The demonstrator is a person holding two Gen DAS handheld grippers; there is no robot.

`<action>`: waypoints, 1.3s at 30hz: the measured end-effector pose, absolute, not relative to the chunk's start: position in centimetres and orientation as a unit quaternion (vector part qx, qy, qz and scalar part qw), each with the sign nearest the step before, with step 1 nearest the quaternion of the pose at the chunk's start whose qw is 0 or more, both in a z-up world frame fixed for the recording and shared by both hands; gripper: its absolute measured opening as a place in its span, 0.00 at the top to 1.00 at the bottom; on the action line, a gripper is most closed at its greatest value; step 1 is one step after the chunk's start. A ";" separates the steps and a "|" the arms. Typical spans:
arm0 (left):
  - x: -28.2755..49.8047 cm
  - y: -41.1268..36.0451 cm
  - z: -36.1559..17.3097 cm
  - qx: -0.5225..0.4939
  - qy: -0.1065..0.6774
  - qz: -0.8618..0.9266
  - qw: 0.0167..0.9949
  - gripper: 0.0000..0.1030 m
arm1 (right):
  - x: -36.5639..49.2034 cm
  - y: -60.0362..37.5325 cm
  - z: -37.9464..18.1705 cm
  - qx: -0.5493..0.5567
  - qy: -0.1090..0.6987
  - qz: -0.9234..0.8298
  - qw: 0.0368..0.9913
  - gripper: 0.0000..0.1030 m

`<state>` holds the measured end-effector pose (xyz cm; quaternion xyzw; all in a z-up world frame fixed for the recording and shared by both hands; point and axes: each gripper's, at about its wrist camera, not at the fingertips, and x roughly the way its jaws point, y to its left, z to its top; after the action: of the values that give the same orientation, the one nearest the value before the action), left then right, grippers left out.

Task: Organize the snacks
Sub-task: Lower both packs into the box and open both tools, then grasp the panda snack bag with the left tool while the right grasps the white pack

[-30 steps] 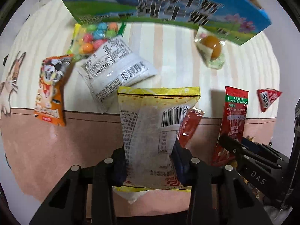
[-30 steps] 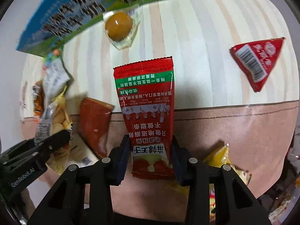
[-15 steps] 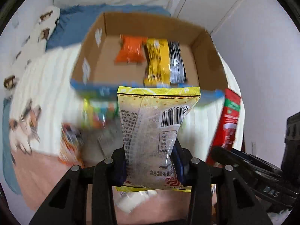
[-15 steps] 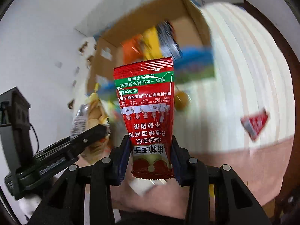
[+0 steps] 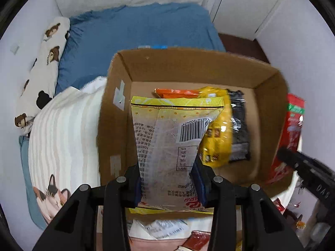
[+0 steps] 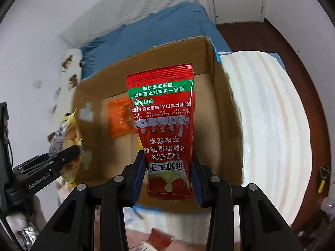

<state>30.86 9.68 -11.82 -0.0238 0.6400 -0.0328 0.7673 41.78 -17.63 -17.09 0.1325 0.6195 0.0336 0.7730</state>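
Observation:
My left gripper (image 5: 167,179) is shut on a yellow-and-clear snack bag (image 5: 173,146) and holds it over the open cardboard box (image 5: 188,67). My right gripper (image 6: 168,177) is shut on a red spicy-strip packet (image 6: 165,129), also held over the cardboard box (image 6: 219,96). Inside the box lie an orange packet (image 5: 175,92), a yellow bag (image 5: 219,138) and a black packet (image 5: 238,129). The right gripper and its red packet show at the right of the left wrist view (image 5: 293,129). The left gripper shows at the left of the right wrist view (image 6: 69,152).
The box stands on a striped cream blanket (image 5: 62,129) with cat prints, on a bed with a blue sheet (image 5: 136,31). Loose snack packets lie below the box's near edge (image 5: 167,228). White walls and a dark wood floor (image 6: 272,33) lie around.
Both grippers have lifted their packets off the blanket and carried them forward over the open box. The view has swung from the blanket up into the box.

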 end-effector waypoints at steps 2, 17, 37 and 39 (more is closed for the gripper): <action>32.4 9.7 -13.9 -0.017 0.658 -0.030 0.752 0.64 | 43.5 -18.2 -18.1 0.125 0.629 0.024 0.767 0.58; 36.1 11.0 -20.1 -0.033 0.699 -0.008 0.714 0.39 | 50.8 -18.0 -24.3 0.076 0.658 -0.005 0.749 0.12; 31.9 10.1 -12.8 -0.032 0.599 -0.012 0.800 0.11 | 43.5 -15.9 -22.1 0.066 0.629 0.017 0.774 0.05; 31.1 10.1 -11.9 -0.031 0.587 -0.013 0.809 0.09 | 42.3 -15.9 -21.5 0.068 0.621 0.018 0.781 0.05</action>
<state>31.07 10.10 -11.90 -0.0309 0.5871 -0.0134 0.8088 42.26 -15.92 -21.53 0.0679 0.6211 0.0184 0.7805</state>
